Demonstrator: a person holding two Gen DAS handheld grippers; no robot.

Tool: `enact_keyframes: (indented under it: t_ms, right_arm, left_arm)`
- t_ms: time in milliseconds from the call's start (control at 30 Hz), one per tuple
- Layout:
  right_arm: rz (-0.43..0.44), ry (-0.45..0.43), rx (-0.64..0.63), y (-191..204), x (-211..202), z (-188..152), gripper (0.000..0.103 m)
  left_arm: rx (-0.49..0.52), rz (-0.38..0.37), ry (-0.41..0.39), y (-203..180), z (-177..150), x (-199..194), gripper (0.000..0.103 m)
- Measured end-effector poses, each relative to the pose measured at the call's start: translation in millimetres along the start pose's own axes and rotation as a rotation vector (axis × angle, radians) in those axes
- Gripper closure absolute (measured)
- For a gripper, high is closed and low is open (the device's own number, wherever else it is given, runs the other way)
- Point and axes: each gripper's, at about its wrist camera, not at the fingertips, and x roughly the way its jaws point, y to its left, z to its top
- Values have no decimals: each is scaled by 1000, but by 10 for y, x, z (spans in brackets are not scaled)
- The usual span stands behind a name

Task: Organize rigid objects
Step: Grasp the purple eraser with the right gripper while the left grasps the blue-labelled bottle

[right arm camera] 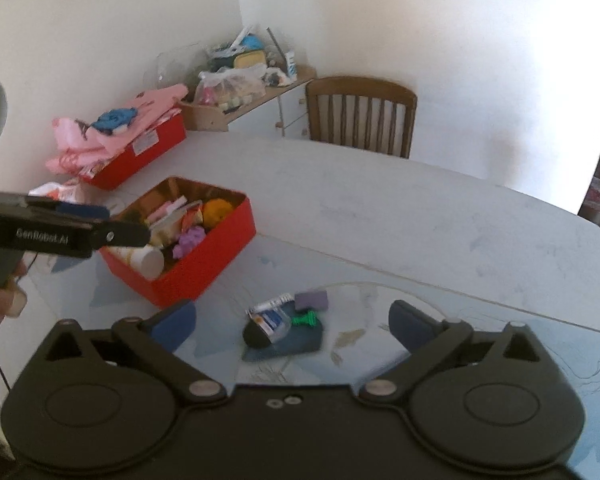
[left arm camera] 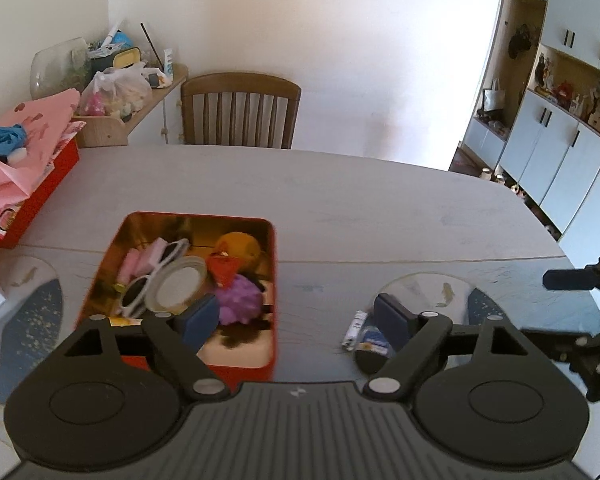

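An open red tin (left arm camera: 272,280) (right arm camera: 216,264) on the table holds several items: sunglasses (left arm camera: 148,284), a round lid (left arm camera: 180,286), a purple spiky toy (left arm camera: 240,298), an orange ball (left arm camera: 238,246). My left gripper (left arm camera: 296,320) is open and empty, its left finger over the tin's near end. A small pile lies on the table: a tube (right arm camera: 270,303), a blue-white packet (right arm camera: 274,320), a black oval piece (right arm camera: 256,336), a green piece (right arm camera: 306,319), a purple block (right arm camera: 312,299). My right gripper (right arm camera: 292,326) is open and empty, just short of this pile.
A second red box (right arm camera: 140,156) piled with pink cloth stands at the table's far left. A wooden chair (left arm camera: 240,110) stands behind the table, beside a cluttered shelf (left arm camera: 116,76). White cabinets (left arm camera: 560,140) stand to the right. The left gripper's body (right arm camera: 60,232) shows in the right wrist view.
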Motion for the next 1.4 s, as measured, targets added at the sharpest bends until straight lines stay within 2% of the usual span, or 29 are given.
enact_keyframes:
  t_ms: [200, 567, 1133, 1400]
  right_arm:
    - [-9, 25, -11, -263, 59, -69, 0]
    - [0, 67, -31, -576, 394, 14, 0]
    - [9, 184, -34, -459, 1349, 159, 1]
    - [24, 228, -63, -348, 1586, 162, 10]
  left_arm:
    - [13, 3, -2, -301, -95, 110, 16]
    - [44, 34, 62, -655, -368, 482, 16]
    - [50, 61, 143, -769, -671, 1085, 16]
    - [60, 69, 156, -794, -713, 1229, 17]
